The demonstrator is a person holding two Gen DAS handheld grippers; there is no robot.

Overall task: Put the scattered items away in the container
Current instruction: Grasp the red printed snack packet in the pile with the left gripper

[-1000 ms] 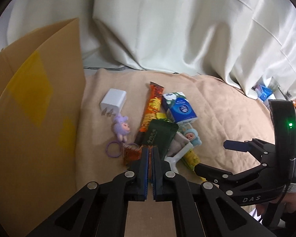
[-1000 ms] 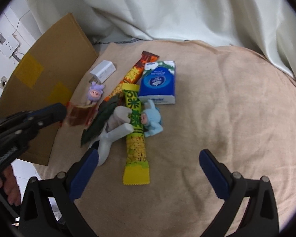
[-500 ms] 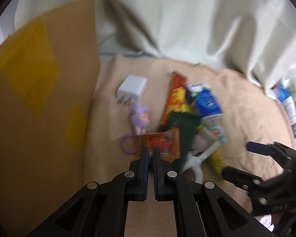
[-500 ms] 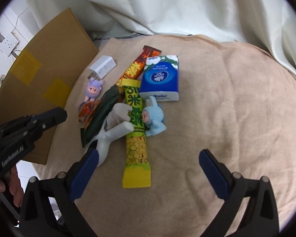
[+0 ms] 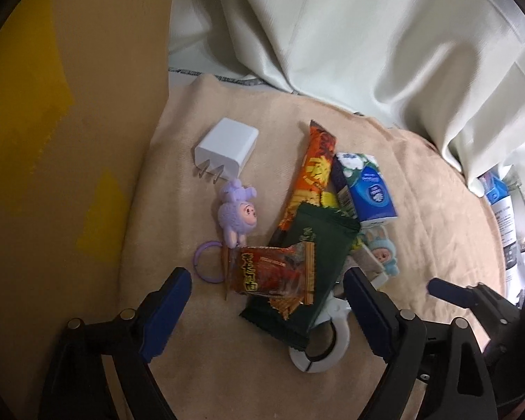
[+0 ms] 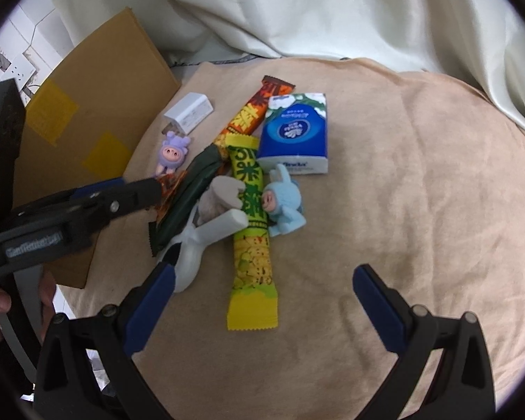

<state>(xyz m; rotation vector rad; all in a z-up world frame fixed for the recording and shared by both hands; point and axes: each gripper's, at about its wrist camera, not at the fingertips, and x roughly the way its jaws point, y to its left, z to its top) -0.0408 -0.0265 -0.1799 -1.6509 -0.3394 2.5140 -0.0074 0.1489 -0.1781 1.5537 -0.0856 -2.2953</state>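
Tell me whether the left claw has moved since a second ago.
Yes. The left claw has dropped toward the red snack packet, nearer the cardboard box, and its jaws are opening with nothing gripped.

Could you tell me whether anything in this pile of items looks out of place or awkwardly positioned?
Nothing looks damaged or spilled, but the pile is tangled. The red snack packet lies on the dark green packet, which covers part of the white clip. The clip's arms cross the yellow snack bar. All items remain outside the cardboard box.
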